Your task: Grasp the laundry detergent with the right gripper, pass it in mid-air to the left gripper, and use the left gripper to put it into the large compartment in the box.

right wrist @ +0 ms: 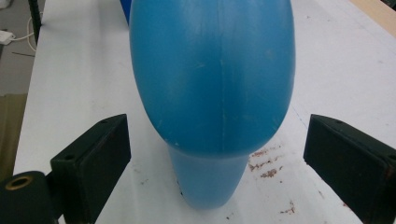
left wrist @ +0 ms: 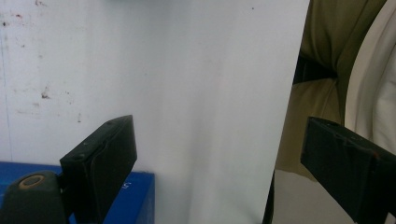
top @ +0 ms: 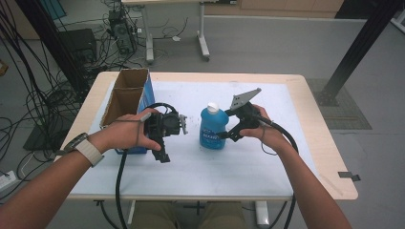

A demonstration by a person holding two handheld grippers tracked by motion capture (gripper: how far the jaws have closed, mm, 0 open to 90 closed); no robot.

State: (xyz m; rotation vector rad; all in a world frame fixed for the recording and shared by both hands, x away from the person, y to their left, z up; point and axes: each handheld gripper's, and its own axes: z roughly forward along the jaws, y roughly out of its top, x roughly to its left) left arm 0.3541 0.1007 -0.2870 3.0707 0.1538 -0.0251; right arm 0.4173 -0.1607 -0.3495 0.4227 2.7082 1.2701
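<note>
The right hand-held gripper is lining up wide-open jaws around the blue bottle, standing mid-counter; next, closing squarely on it. The left hand-held gripper, at the bottle's nine o'clock, is gaping empty.

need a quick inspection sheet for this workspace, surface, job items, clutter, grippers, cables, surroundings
surface: white mat on a light wooden table, with small reddish-brown specks near the bottle.
job's things: blue plastic bottle with a white cap stands upright mid-table; open cardboard box with blue sides at the left.
clutter: nothing seen.
grippers: left hand-held gripper open, nothing between its jaws, beside the box; right hand-held gripper open, jaws either side of the bottle, pads apart from it.
cables: a black cable trails from each gripper off the near edge; tangled cables on the floor at left.
surroundings: grey floor, desk legs, black frame post at right.
</note>
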